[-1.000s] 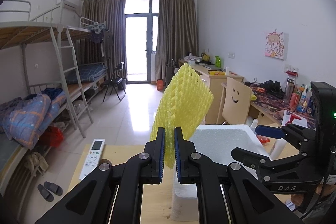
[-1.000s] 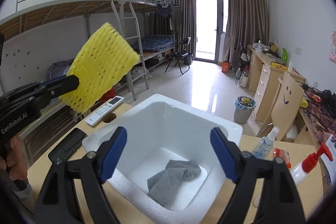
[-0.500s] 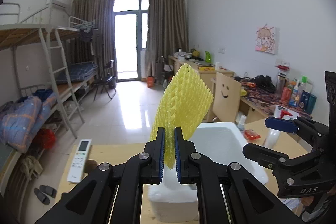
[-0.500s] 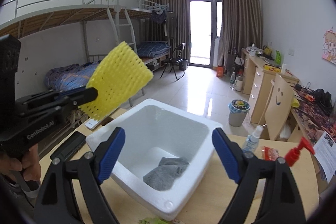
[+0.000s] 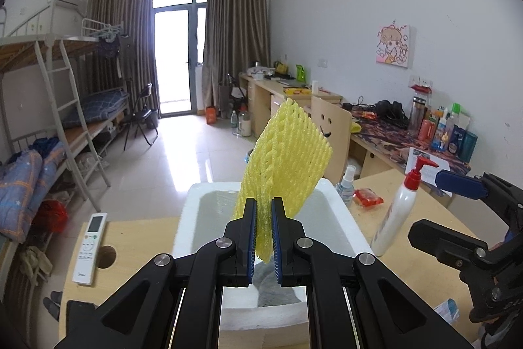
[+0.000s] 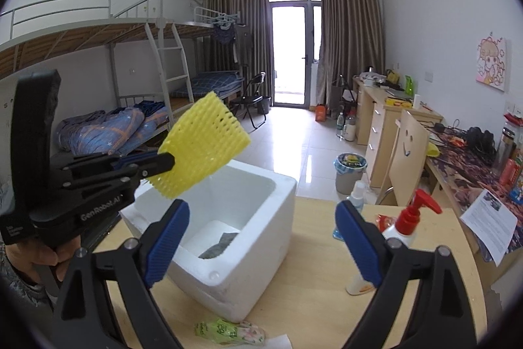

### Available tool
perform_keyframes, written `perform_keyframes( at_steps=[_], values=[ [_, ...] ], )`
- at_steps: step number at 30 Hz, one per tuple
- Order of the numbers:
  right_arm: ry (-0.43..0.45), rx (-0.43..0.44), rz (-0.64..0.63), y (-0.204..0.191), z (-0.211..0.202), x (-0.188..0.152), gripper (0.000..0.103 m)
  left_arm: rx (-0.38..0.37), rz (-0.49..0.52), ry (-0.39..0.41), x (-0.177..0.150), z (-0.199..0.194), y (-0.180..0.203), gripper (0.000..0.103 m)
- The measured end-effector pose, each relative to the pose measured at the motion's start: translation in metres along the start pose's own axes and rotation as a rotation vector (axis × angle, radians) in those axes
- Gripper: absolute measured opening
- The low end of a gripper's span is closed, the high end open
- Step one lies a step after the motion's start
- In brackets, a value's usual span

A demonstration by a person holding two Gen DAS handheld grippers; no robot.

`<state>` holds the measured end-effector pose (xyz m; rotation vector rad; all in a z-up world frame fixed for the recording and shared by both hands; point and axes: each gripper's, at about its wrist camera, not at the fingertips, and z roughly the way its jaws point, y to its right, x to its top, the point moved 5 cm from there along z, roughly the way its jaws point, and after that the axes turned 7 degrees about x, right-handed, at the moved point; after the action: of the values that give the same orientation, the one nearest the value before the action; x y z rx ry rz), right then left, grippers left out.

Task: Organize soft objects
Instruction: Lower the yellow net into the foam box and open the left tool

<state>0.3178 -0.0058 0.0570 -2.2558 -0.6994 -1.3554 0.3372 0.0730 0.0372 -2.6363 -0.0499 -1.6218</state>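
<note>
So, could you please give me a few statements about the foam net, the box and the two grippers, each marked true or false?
1. The left gripper is shut on the yellow foam net. True.
2. The white foam box is empty. False: a grey cloth lies on its bottom.
3. The right gripper holds the pump bottle. False: its jaws stand wide open with nothing between the pads, and have just been opening further; the bottle stands on the table.
4. The foam net is held up above the box, not yet inside it. True.
5. A white remote control lies inside the box. False: it lies on the table, left of the box in the left wrist view.
</note>
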Motion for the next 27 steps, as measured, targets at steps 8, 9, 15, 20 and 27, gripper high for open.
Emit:
perform_keyframes(
  at_steps=[8,9,15,20,27],
  values=[
    [-0.011,-0.007,0.013,0.005,-0.001,-0.007,0.093,0.017,-0.011,-0.036,-0.002,0.014,0.0,0.016],
    [-0.008,-0.007,0.017,0.006,-0.002,-0.007,0.093,0.019,-0.01,-0.039,-0.002,0.015,0.001,0.029],
    [-0.004,-0.008,0.025,0.006,-0.004,-0.008,0.093,0.061,-0.039,-0.014,0.001,0.01,-0.007,0.092],
    [0.0,-0.003,0.019,0.004,-0.006,-0.008,0.093,0.124,-0.051,0.027,0.005,-0.001,-0.013,0.102],
    [0.017,0.013,0.011,-0.003,-0.016,-0.007,0.093,0.144,-0.034,0.06,0.008,-0.024,-0.011,0.102]
  ],
)
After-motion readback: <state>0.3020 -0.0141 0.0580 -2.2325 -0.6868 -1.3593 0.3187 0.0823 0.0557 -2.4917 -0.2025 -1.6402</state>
